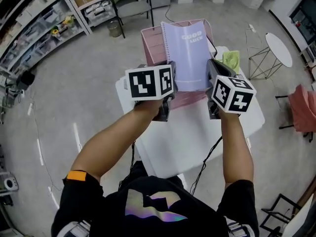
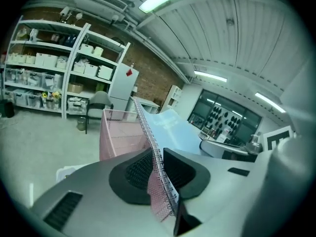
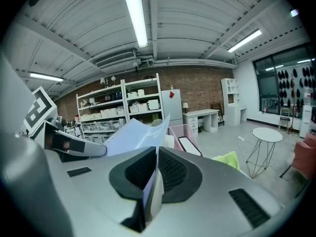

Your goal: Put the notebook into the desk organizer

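I hold a pale lavender spiral notebook (image 1: 190, 58) upright between both grippers, above the white table and just in front of the pink mesh desk organizer (image 1: 153, 41). My left gripper (image 1: 165, 105) is shut on the notebook's wire-bound left edge, and in the left gripper view the spiral (image 2: 157, 154) runs straight between the black pads (image 2: 136, 172). On the other side my right gripper (image 1: 212, 100) is shut on the right edge, where the sheets (image 3: 154, 191) are pinched in the jaws. From both gripper views the organizer (image 2: 118, 132) (image 3: 185, 132) shows beyond the notebook (image 3: 133, 135).
The white table (image 1: 197, 142) carries the organizer and a green fan-like object (image 1: 231, 60). Around it on the floor stand a round white side table (image 1: 279, 48), a grey chair (image 1: 132, 1), a small bin (image 1: 115, 28), storage shelves (image 1: 39, 19) and a pink seat (image 1: 303, 107).
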